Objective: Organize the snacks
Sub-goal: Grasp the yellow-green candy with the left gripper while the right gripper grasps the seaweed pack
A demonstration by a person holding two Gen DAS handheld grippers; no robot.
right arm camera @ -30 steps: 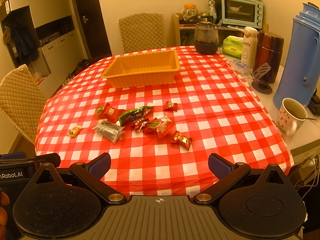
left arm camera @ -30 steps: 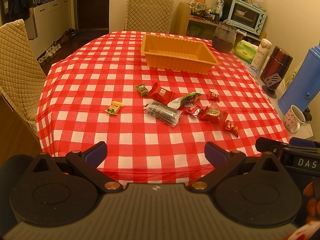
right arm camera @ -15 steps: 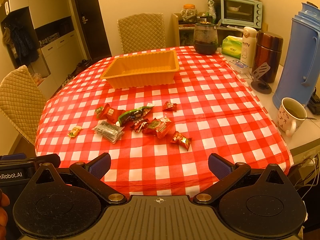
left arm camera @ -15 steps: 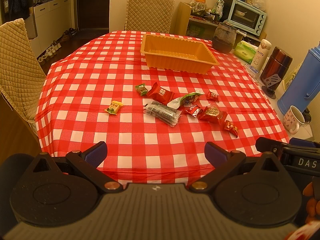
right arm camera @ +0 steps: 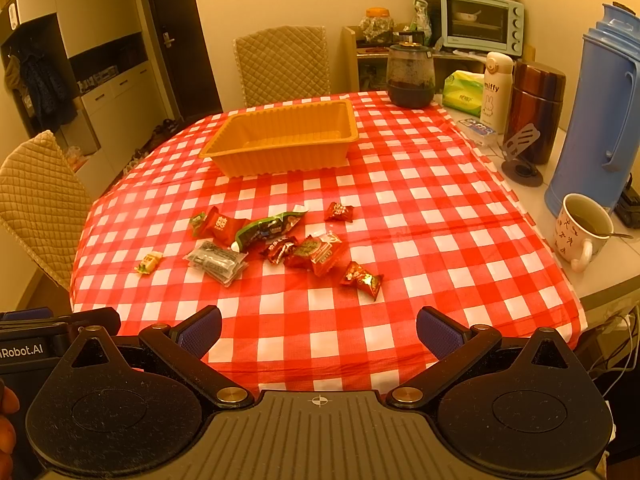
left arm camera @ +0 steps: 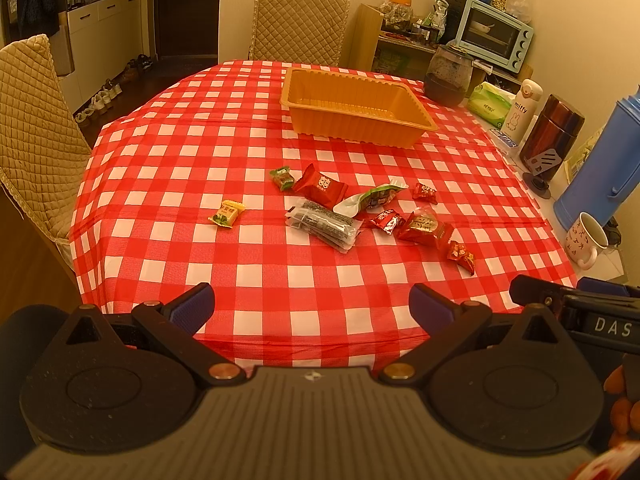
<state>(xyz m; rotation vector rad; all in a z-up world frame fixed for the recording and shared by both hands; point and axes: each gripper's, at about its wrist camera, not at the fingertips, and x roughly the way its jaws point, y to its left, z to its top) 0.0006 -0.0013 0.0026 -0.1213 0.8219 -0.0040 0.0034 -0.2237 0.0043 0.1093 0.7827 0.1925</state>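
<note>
Several wrapped snacks lie loose mid-table on the red checked cloth: a yellow candy [left arm camera: 227, 213] [right arm camera: 149, 261] at the left, a clear grey pack [left arm camera: 324, 224] [right arm camera: 216, 261], a red pouch [left arm camera: 320, 186] [right arm camera: 222, 224], a green pack [left arm camera: 378, 196] [right arm camera: 272, 226] and small red candies [left arm camera: 461, 254] [right arm camera: 362, 276]. An empty orange tray [left arm camera: 360, 120] [right arm camera: 280, 160] stands beyond them. My left gripper [left arm camera: 311, 306] and right gripper [right arm camera: 319, 328] are both open and empty, held over the table's near edge, well short of the snacks.
Along the right side stand a mug [right arm camera: 580, 232], a blue thermos [right arm camera: 600, 112], a brown flask [right arm camera: 534, 112], a white bottle [right arm camera: 496, 92] and a dark jar [right arm camera: 410, 76]. Quilted chairs stand at the left [left arm camera: 32, 136] and at the far side [left arm camera: 298, 26].
</note>
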